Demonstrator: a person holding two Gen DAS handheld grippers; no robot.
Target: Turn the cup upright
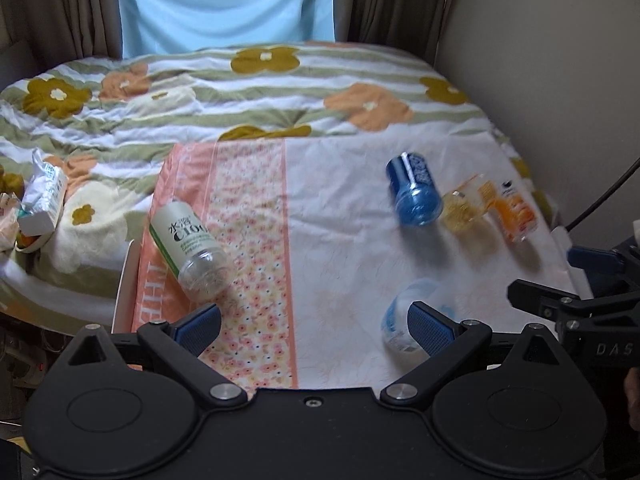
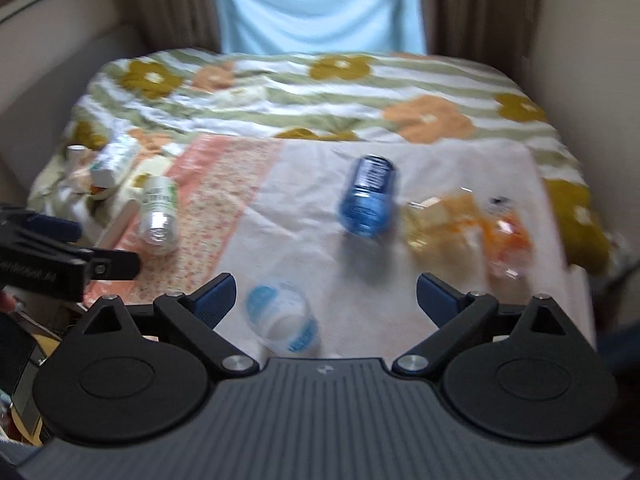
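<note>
1. Two grippers hang over the bed, and both are spread wide with nothing between their blue pads: our left gripper [image 1: 314,330] sits low in the left wrist view, our right gripper [image 2: 325,298] low in the right wrist view. We judge they are held apart like this to leave room for a wide, light object to pass between the fingers.

2. The cup [image 2: 282,318], clear plastic with pale blue print, lies at lower centre of the right wrist view, just above the tool body and toward the left finger. In the left wrist view the same cup [image 1: 416,312] shows at lower right, partly behind the right pad. Blur keeps us from telling which end is the mouth, though it looks tipped over, not upright.

3. We read the right gripper as the one meant to take it, since the cup lies almost within its span; the left one stands off to the side.

4. The cup rests on the pale cloth [image 1: 340,232], a flatter patch than the flowered quilt [image 1: 240,92] above it, which probably gives a steadier base for standing it up.

5. Other clutter lies well apart: a blue bottle [image 1: 414,192] at right centre, a yellow cup [image 1: 464,208] and an orange bottle [image 1: 516,210] beside it, and a green-labelled bottle [image 1: 188,240] at left. These should not hinder the reach.
</note>
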